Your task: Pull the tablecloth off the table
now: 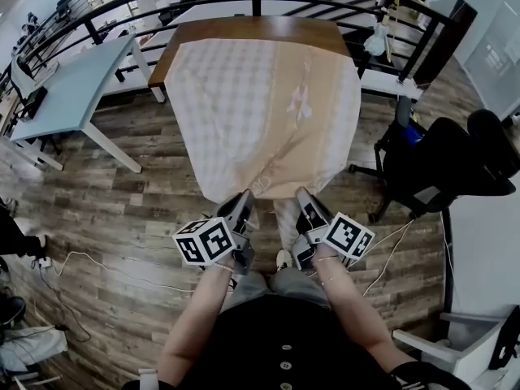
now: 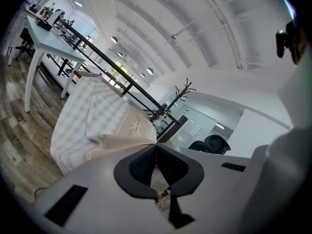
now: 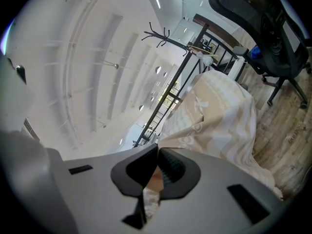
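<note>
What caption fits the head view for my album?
Left tongs and right tongs clamp the near edge of the tablecloth; beyond it, bare wooden table.

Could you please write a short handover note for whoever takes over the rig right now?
Left gripper: shut on the near edge of the tablecloth.
Right gripper: shut on the same edge, beside the left one.
Cloth: covers most of the table. Its near part hangs toward the person, and the far strip of wood is bare.
Done: both grips taken; the cloth seems partly drawn off.
Left: pull the cloth toward you until it clears the table.
</note>
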Available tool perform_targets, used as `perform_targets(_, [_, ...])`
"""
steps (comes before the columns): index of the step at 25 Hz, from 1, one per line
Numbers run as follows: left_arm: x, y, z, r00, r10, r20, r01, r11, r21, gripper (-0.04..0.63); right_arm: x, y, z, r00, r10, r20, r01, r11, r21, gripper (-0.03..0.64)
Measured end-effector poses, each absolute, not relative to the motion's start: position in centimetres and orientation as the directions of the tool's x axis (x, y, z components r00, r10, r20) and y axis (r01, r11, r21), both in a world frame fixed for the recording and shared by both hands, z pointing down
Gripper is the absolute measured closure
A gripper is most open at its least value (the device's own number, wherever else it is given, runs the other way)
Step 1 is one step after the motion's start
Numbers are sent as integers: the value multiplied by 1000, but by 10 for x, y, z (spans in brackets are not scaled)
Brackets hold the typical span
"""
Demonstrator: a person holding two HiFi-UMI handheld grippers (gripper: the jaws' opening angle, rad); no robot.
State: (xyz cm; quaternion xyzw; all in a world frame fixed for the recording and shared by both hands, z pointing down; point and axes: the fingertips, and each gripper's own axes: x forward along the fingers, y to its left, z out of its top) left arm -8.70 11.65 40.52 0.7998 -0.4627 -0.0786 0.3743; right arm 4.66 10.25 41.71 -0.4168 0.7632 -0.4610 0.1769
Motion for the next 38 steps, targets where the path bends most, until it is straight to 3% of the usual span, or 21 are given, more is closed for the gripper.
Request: perform_targets(38, [-115,132,434,585,-755,296,-668,-241,705,580,19,122,434,-579,-796,177,-492,168,-855,591])
